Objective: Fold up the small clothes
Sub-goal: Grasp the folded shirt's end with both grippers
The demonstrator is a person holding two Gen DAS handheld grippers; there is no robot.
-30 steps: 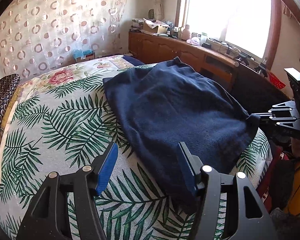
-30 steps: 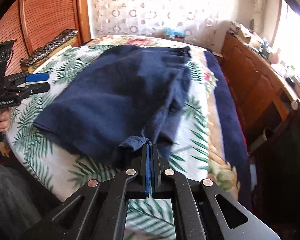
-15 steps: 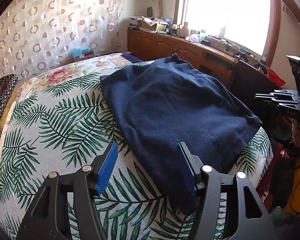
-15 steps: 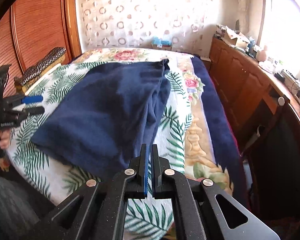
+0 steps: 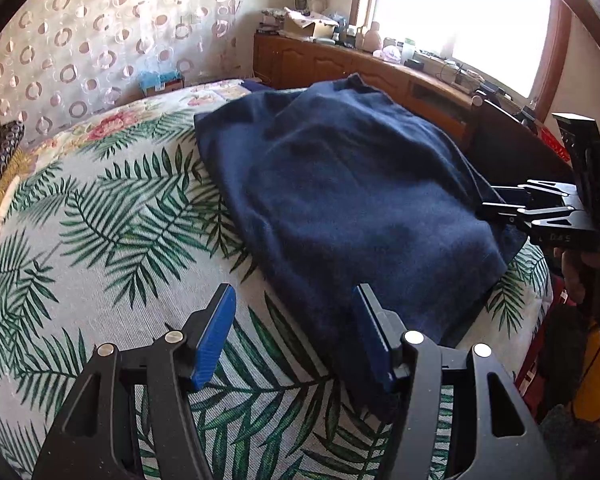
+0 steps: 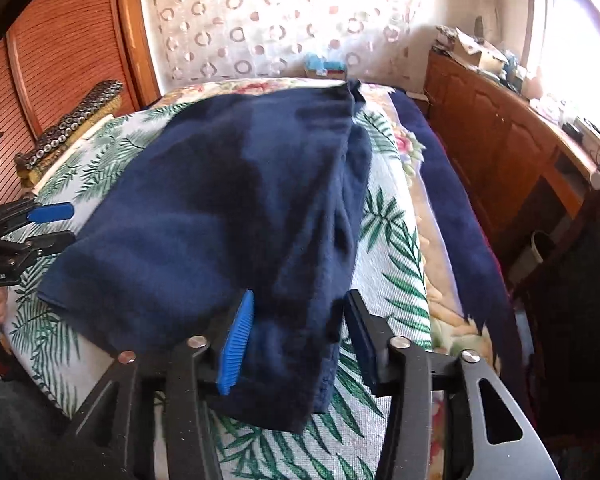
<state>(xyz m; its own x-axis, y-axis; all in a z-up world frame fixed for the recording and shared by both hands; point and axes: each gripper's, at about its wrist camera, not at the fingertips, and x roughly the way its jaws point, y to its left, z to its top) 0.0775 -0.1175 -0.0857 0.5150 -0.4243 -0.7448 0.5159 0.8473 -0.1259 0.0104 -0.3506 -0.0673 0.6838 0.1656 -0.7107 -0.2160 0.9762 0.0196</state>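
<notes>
A dark navy garment (image 5: 340,200) lies folded on the palm-leaf bedspread (image 5: 112,232); it also shows in the right wrist view (image 6: 228,216). My left gripper (image 5: 296,336) is open just above the bed, its right finger (image 5: 374,340) at the garment's near edge. My right gripper (image 6: 296,340) is open, its fingers either side of the garment's near corner. The right gripper also shows in the left wrist view (image 5: 496,200) at the garment's right edge. The left gripper shows in the right wrist view (image 6: 52,224), open.
A wooden cabinet (image 6: 512,152) with clutter runs along the bed's right side under a bright window (image 5: 460,12). A patterned curtain (image 5: 100,40) hangs behind. A dark patterned cushion (image 6: 72,116) lies at the bed's far left. A blue blanket (image 6: 452,208) lies by the bed's right edge.
My right gripper let go of the garment corner, drew back shut, then opened and moved back over that corner. My left gripper stayed open and shifted only slightly.
</notes>
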